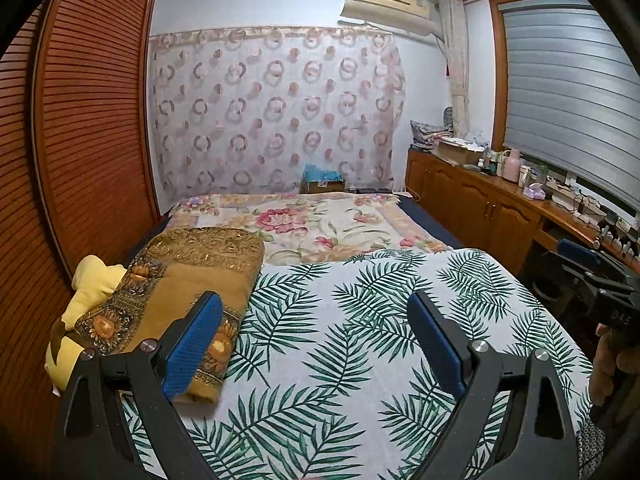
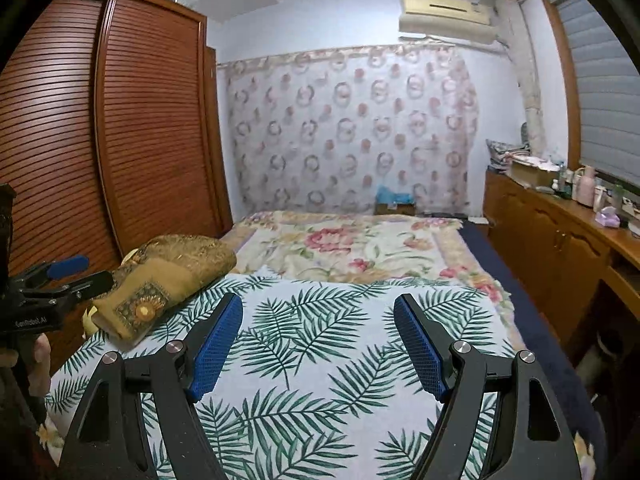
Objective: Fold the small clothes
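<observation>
A white cloth with green palm leaves [image 1: 360, 320] lies flat across the near end of the bed, and no small garment lies on it. My left gripper [image 1: 315, 300] hovers over it, open, with nothing between its blue pads. My right gripper [image 2: 318, 300] is also open and empty above the same cloth [image 2: 320, 352]. Each gripper shows at the edge of the other's view: the right gripper [image 1: 580, 256] at the right, the left gripper [image 2: 86, 274] at the left, each held by a hand. A yellow cloth bundle [image 1: 94, 292] sits at the bed's left edge.
A folded brown and gold blanket [image 1: 192, 272] rests on the left of the bed, partly on the leaf cloth. A floral bedspread [image 1: 312, 224] covers the far half. A slatted wooden wardrobe [image 1: 88, 120] stands on the left, and a cluttered wooden counter [image 1: 500, 200] runs along the right.
</observation>
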Tool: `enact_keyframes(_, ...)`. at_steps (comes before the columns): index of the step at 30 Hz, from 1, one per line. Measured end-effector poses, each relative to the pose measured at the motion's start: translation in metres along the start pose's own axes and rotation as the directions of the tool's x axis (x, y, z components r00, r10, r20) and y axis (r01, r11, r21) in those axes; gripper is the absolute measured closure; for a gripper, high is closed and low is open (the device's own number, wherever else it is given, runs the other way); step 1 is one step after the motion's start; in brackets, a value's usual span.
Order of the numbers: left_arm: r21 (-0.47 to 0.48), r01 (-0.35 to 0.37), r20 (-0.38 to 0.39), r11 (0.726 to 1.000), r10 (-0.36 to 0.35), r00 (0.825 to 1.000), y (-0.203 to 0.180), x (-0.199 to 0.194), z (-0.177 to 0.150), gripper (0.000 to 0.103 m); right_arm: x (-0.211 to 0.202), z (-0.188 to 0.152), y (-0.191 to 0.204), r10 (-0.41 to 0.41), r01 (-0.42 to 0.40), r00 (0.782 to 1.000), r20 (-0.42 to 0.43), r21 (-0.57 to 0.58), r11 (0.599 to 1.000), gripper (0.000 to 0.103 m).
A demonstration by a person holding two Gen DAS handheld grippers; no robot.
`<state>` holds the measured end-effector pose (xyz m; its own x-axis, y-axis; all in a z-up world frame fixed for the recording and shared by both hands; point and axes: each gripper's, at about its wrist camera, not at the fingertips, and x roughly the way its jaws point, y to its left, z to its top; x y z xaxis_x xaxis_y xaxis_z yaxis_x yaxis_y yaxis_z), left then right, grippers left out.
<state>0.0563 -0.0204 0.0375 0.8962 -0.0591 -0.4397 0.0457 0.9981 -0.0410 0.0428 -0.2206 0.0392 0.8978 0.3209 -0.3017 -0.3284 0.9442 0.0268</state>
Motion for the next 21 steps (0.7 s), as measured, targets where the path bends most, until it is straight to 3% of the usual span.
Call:
enact_keyframes(6,0.012,0.003,0.002,1.0,-0.003,1.0,-0.008,0.002,-0.001,0.009,0.006,-0.012,0.016,-0.015,0.015,1.0,0.013,0.003,1.0,0.023)
enact_keyframes(21,0.01,0.005,0.009,1.0,-0.005,1.0,-0.009,0.002,-0.002,0.009,0.002,-0.02,0.009,-0.014,0.014,1.0,0.017,0.001,1.0,0.023)
